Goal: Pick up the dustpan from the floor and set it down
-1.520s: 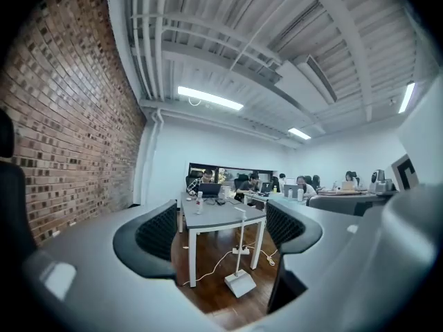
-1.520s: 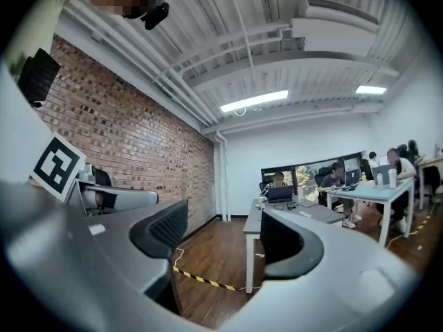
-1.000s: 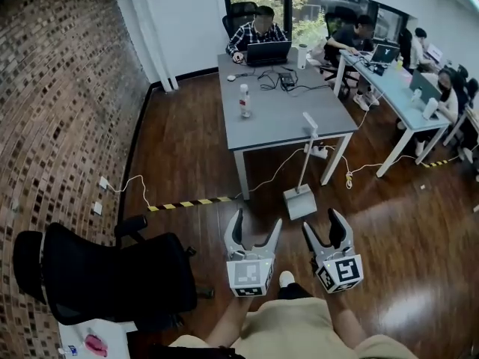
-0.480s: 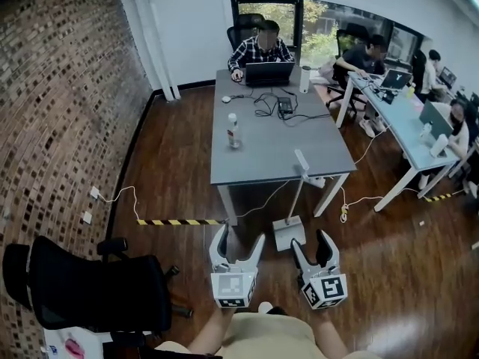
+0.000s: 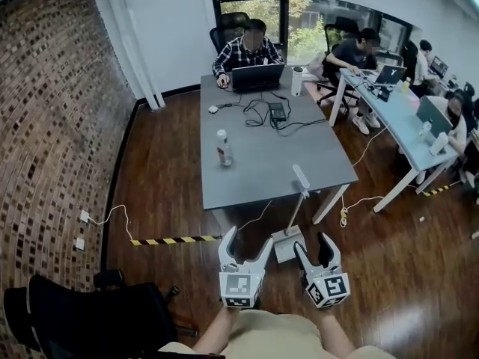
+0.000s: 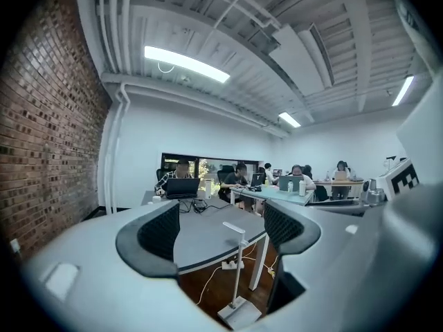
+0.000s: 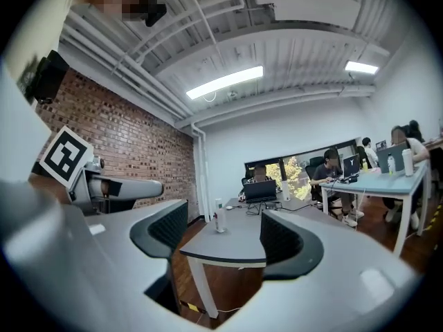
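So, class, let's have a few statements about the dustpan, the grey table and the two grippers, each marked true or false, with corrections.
1. The dustpan stands on the floor beside the grey table. True.
2. The left gripper is shut on the dustpan's handle. False: its jaws are apart and hold nothing.
3. A bottle stands on the grey table. True.
4. The right gripper holds the bottle. False: it is open and empty, and the bottle stands on the table.
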Motion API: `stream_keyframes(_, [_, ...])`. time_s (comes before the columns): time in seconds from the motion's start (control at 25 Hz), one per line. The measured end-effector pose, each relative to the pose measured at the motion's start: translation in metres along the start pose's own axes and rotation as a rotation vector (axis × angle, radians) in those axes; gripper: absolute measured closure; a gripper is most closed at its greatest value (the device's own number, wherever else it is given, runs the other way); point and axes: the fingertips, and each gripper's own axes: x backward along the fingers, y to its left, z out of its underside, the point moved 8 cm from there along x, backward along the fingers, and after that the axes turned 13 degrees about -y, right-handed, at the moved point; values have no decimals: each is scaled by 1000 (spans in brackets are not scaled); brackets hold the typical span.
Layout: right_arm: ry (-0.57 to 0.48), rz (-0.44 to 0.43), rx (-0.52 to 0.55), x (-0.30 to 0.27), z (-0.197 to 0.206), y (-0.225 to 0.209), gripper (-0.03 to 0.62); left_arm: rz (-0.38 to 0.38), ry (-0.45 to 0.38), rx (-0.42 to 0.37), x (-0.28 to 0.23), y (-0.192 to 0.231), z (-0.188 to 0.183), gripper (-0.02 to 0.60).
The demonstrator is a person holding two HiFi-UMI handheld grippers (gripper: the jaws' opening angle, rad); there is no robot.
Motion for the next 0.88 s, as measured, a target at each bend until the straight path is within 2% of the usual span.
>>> stream_keyframes(0.2, [14,75,26,-41,29,-29,276,100,-6,18,-57,23,12,222])
stream_keyframes(0.36, [66,165,0,-35,78,-46,276,177,60,32,-76,30,43,233])
stream_keyframes(0.52, [225,254,-17,-20,139,-89,276,244,133,49,-111,24,84,233])
stream_keyframes(0.76, [465,260,-72,-9,225,-143,276,353,298,67,-156,14,139,236])
stream_keyframes(0.88, [524,242,-90,-15,247,-169,276,377,376,61,-171,10,160,239])
